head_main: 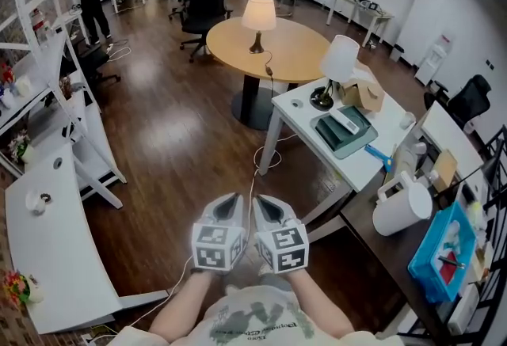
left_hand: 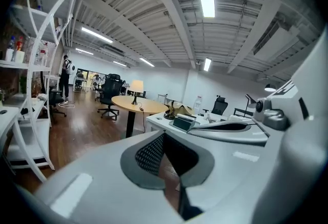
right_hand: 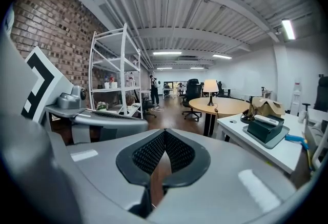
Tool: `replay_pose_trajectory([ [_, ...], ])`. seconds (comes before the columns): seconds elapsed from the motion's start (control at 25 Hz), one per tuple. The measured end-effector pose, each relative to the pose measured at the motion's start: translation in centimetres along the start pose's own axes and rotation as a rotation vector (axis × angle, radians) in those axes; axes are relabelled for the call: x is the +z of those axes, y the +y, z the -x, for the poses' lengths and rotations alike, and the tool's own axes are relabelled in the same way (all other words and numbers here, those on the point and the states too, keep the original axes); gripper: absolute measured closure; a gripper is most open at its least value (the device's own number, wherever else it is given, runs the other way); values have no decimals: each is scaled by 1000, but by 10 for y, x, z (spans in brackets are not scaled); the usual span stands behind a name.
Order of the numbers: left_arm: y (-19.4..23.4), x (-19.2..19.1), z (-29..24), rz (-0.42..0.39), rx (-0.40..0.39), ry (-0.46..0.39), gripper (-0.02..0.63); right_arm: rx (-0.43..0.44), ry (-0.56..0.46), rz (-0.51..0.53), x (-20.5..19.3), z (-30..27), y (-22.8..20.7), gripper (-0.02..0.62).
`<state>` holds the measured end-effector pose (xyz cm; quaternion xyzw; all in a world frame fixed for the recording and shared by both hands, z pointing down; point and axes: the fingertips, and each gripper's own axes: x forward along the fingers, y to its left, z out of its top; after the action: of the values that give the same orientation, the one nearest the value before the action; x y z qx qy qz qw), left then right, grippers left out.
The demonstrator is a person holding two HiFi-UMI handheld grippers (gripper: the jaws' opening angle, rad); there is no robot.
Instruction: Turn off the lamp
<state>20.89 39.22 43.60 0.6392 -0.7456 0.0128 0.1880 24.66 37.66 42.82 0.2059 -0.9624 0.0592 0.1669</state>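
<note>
A lit table lamp (head_main: 258,17) with a pale shade stands on the round wooden table (head_main: 293,59) far ahead; it glows small in the left gripper view (left_hand: 136,86) and the right gripper view (right_hand: 210,86). A black cord (head_main: 269,67) runs from its base across the tabletop. Both grippers hang side by side close to my body, far from the lamp. My left gripper (head_main: 227,204) is shut with nothing in it, and so is my right gripper (head_main: 268,207). In each gripper view the ribbed pads meet at their tips (left_hand: 163,138) (right_hand: 165,136).
A white desk (head_main: 301,111) on the right carries an unlit white-shaded lamp (head_main: 339,59), a cardboard box (head_main: 364,91) and a dark tray (head_main: 342,131). A white shelf rack (head_main: 47,91) and white table (head_main: 47,257) stand left. Office chairs (head_main: 202,0) and a person (head_main: 91,0) are far back.
</note>
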Motion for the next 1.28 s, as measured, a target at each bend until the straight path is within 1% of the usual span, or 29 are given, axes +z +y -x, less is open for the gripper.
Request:
replay_pose_trajectory([
  [0.16, 13, -4, -6, -2, 1, 15, 606, 3, 4, -2, -1, -16, -1, 595],
  [0.36, 39, -2, -22, 14, 34, 32, 606, 15, 1, -22, 6, -47, -12, 595],
  [0.52, 55, 3, -49, 22, 50, 46, 606, 35, -22, -36, 15, -77, -30, 595],
  [0.6, 60, 9, -69, 11, 56, 51, 606, 44, -29, -49, 19, -94, -42, 595],
  [0.76, 70, 28, -119, -13, 67, 48, 606, 50, -41, -49, 34, -130, -76, 595],
  [0.92, 77, 47, -176, -22, 76, 42, 606, 49, -45, -48, 48, -165, -120, 595],
  [1.28, 78, 72, -295, -48, 71, 85, 606, 50, -42, -79, 66, -229, -215, 595],
])
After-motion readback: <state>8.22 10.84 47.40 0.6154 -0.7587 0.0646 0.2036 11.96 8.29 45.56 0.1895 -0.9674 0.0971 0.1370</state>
